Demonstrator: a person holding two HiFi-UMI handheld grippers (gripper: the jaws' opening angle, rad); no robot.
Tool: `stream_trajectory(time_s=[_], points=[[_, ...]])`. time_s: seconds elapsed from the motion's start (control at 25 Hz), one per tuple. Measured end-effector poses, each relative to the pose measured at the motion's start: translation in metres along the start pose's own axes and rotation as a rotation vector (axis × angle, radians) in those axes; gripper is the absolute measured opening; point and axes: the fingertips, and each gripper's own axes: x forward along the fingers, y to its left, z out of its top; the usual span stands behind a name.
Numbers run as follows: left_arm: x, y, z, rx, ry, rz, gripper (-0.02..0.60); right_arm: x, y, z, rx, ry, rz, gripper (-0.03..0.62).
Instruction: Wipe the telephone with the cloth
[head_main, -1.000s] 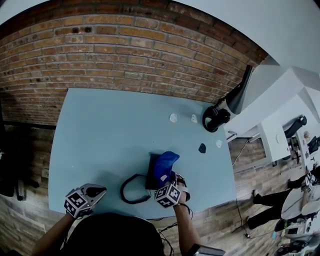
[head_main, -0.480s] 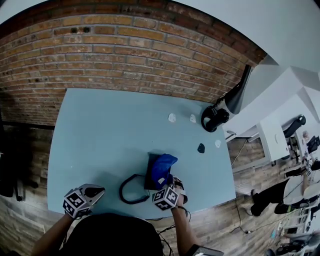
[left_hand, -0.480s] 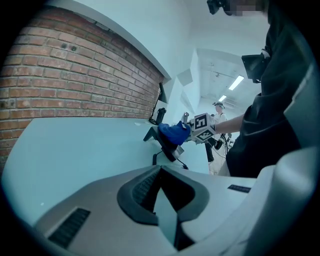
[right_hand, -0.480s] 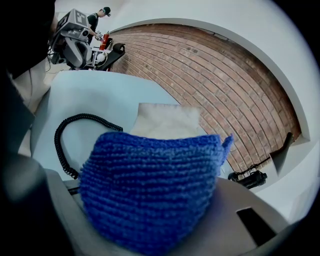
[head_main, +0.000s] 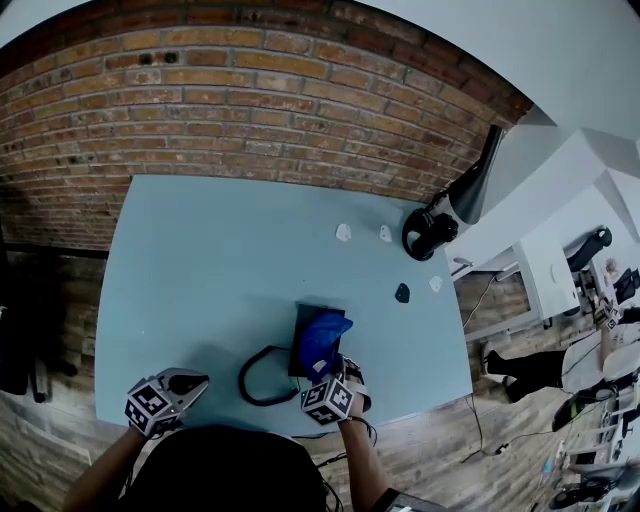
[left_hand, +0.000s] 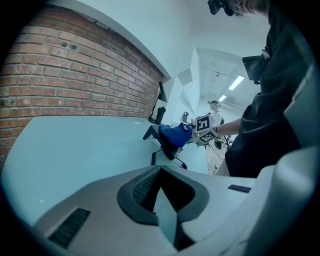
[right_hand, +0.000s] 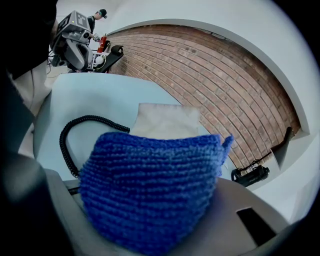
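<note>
While brick wall (head_main: 250, 100) backs pale blue table (head_main: 200, 260), cloth (head_main: 322, 335) covers telephone (head_main: 303, 350)

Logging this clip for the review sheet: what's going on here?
A person stands at a light blue table by a brick wall, with a gripper in each hand. The right gripper is shut on a blue knitted cloth, which lies over the dark telephone near the table's front edge. The phone's coiled cord loops out to its left. The left gripper sits off to the left, jaws together, holding nothing.
</note>
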Motion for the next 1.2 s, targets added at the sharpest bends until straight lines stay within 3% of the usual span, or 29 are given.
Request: stream_trajectory(time_s=[0.84, 1.2], points=[[0.001, -0.004, -0.006, -0.011, 0.011, -0.015, 0.021, -0.007, 0.025, -0.009, 0.028, 0.008, 0.017, 0.089], [0.000, -0.001, -0.002, -0.018, -0.002, -0.008, 0.021, -0.012, 0.035, -0.016, 0.102, 0.018, 0.025, 0.091]])
